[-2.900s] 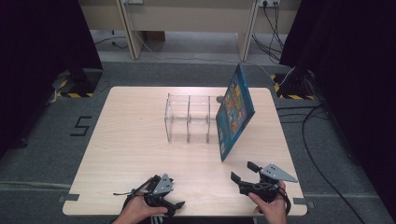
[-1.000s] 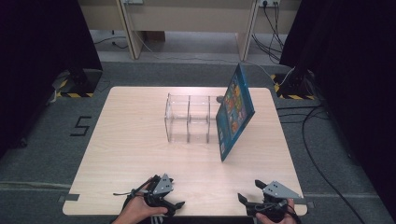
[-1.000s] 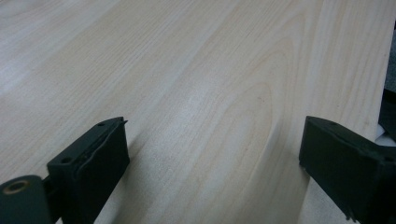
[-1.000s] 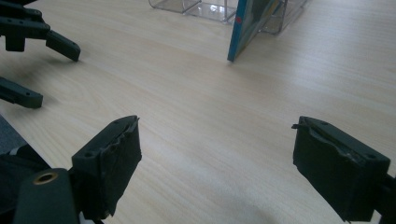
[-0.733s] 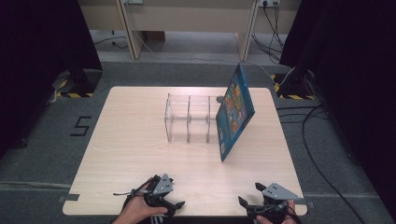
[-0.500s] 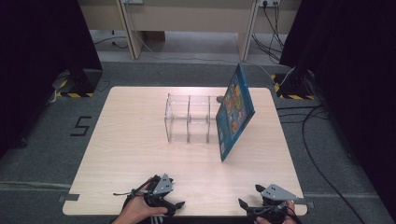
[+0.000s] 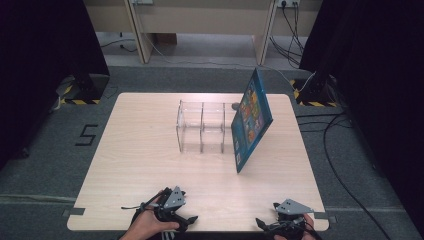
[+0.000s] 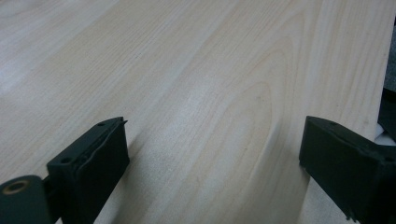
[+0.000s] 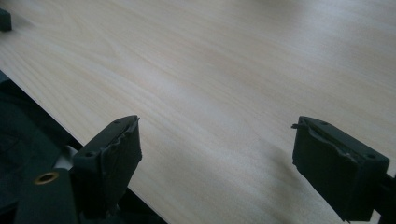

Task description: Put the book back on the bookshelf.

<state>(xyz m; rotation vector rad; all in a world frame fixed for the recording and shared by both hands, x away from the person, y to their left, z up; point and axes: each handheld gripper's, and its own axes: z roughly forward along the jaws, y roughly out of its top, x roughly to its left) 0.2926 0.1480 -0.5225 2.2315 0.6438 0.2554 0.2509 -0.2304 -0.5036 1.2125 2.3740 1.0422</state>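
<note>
A blue picture book stands tilted on the wooden table, its top edge leaning on a clear plastic rack with upright dividers. My left gripper rests low at the table's front edge, held in a hand, far from the rack. Its jaws stand wide open over bare wood. My right gripper sits at the front right edge, partly over the rim, well short of the book. It is open too, with nothing between its jaws.
Grey carpet surrounds the table, with cables on the floor at the right. A wooden desk frame stands beyond the far edge. The table's front rim runs just beside the right gripper's left jaw.
The right gripper has drawn back from the table toward the front edge and sunk lower. The left gripper, the book and the rack have stayed put.
</note>
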